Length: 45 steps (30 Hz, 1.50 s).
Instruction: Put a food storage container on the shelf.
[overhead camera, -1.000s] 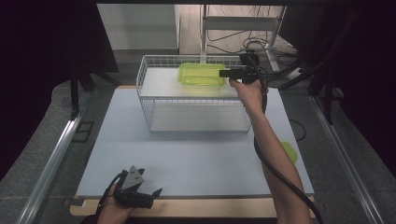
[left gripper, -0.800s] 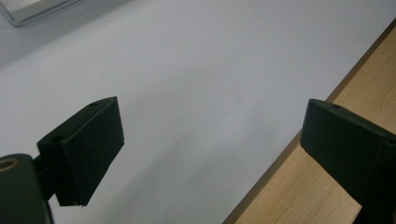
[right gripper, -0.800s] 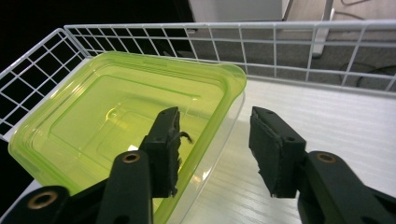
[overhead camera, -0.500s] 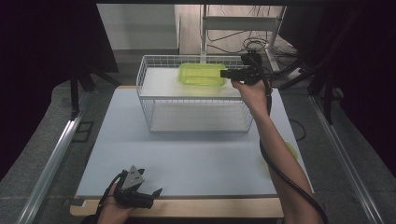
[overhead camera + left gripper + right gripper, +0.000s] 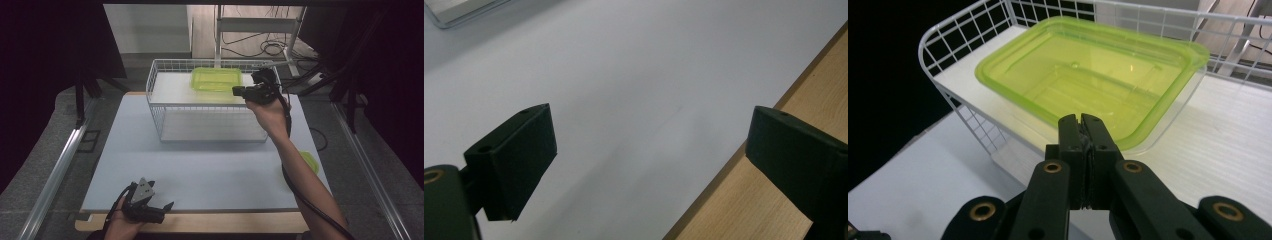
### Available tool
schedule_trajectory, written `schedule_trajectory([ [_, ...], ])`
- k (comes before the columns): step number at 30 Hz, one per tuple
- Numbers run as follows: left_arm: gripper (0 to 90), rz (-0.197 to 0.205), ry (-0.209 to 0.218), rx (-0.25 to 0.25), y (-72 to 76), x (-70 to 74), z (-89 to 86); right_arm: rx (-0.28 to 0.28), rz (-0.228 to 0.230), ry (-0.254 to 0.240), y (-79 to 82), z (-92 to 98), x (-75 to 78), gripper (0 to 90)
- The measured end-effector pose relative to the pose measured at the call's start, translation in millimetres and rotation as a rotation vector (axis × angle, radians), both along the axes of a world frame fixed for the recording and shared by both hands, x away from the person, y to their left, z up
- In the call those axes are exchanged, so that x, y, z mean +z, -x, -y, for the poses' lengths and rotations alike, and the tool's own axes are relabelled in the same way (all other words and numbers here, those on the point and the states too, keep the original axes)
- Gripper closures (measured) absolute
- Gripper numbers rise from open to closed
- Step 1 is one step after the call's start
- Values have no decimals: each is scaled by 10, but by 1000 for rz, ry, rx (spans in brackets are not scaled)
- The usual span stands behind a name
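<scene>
A clear container with a lime-green lid (image 5: 216, 79) lies flat on the white floor of a white wire basket (image 5: 153, 85) at the back of the table. In the right gripper view the container (image 5: 1088, 75) sits just beyond my right gripper (image 5: 1081, 122), whose jaws are pressed together at its near rim. From above, my right gripper (image 5: 237, 91) hovers over the basket's right end, beside the container. My left gripper (image 5: 167, 211) rests at the table's front edge, jaws wide apart; in its own view the left gripper (image 5: 649, 150) has nothing between them.
A pale blue-grey mat (image 5: 200, 160) covers the table, with a wooden strip (image 5: 774, 210) along its front edge. A lime-green disc (image 5: 311, 161) lies at the right, partly behind the forearm. Cables and a metal stand (image 5: 260, 25) are behind the basket.
My right gripper has drawn back a little from the container toward the person and slightly lower. The container and the left gripper have stayed put.
</scene>
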<state>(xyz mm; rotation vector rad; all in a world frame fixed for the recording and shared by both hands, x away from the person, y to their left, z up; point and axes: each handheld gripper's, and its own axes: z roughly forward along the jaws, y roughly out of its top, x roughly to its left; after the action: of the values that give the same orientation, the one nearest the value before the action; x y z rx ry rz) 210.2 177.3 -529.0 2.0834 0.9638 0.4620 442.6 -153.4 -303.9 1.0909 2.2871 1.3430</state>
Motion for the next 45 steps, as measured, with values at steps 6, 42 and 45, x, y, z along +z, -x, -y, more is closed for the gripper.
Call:
schedule_trajectory([
  [6, 62, -1, 2, 0, 0, 1, -4, -12, -3, 0, -38, 9, -35, 880],
  [42, 59, 5, 108, -1, -51, 6, -69, 96, 45, 51, 880, 321, -665, 189],
  [45, 61, -2, 126, -1, -61, 9, -81, 90, 58, 57, 963, 375, -777, 126],
])
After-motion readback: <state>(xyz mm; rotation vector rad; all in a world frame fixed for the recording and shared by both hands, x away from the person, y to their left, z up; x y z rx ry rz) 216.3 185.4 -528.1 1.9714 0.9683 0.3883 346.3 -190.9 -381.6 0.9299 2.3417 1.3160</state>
